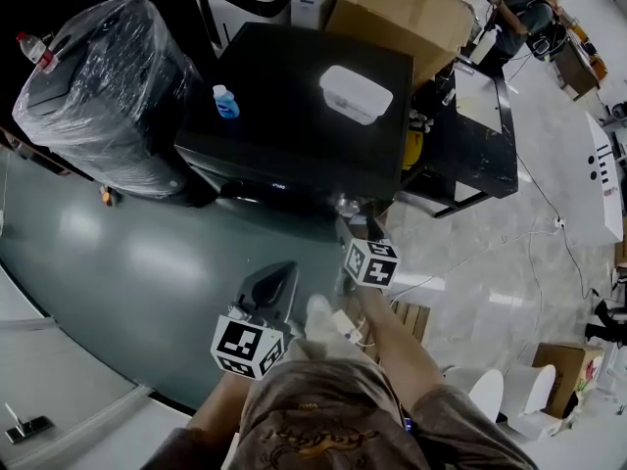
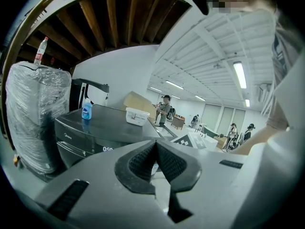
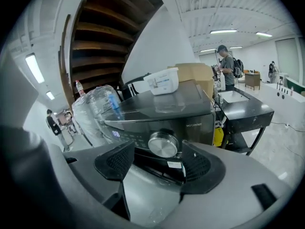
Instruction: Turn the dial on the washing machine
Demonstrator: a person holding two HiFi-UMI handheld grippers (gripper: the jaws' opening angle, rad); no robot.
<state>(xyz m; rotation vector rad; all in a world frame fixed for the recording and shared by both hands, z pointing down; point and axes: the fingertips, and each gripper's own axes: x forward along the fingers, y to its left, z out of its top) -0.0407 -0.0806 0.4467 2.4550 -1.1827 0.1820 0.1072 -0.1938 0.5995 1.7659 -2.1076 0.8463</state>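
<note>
The dark washing machine [image 1: 304,96] stands ahead of me, its front panel facing my grippers. In the right gripper view its round silver dial [image 3: 163,144] sits on the panel, straight ahead in the gap between the jaws. My right gripper [image 3: 159,162] is open, and its pads stand clear of the dial on both sides. In the head view the right gripper [image 1: 355,225] is close up to the machine's front right corner. My left gripper [image 2: 156,159] is shut on nothing, held back and to the left of the machine [image 2: 95,132], low in the head view [image 1: 269,284].
A blue bottle [image 1: 225,102] and a white lidded box [image 1: 356,93] rest on the machine's top. A plastic-wrapped appliance [image 1: 108,96] stands to its left. A black table [image 1: 480,135] stands to the right, with cardboard boxes [image 1: 402,8] behind the machine. A person [image 1: 524,18] works at the back.
</note>
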